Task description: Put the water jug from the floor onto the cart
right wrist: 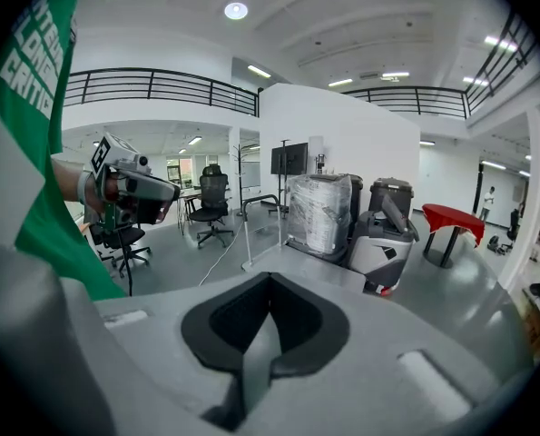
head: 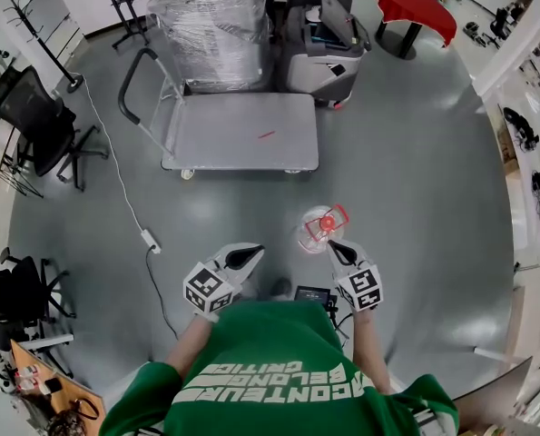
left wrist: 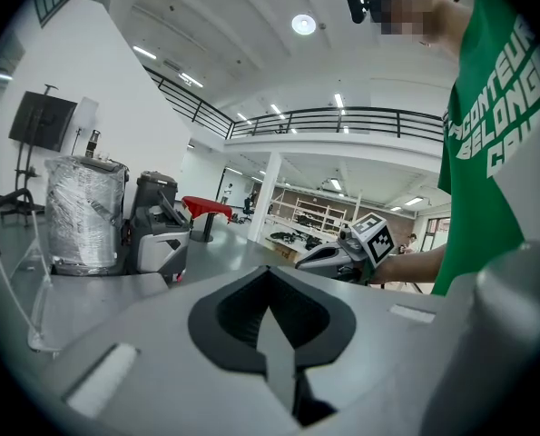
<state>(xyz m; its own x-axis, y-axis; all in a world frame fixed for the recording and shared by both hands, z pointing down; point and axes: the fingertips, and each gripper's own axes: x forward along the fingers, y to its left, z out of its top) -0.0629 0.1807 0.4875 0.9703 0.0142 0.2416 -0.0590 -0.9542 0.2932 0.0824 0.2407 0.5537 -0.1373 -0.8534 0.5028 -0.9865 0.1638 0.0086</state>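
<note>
Water jug (head: 321,227) just ahead of right gripper (head: 341,252), left gripper (head: 244,256) farther off — both clenched, empty

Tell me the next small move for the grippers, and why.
Likely open the right gripper and lower it to the water jug: the jug stands on the floor just ahead of it, untouched, and both it and the left gripper are shut, empty.
</note>
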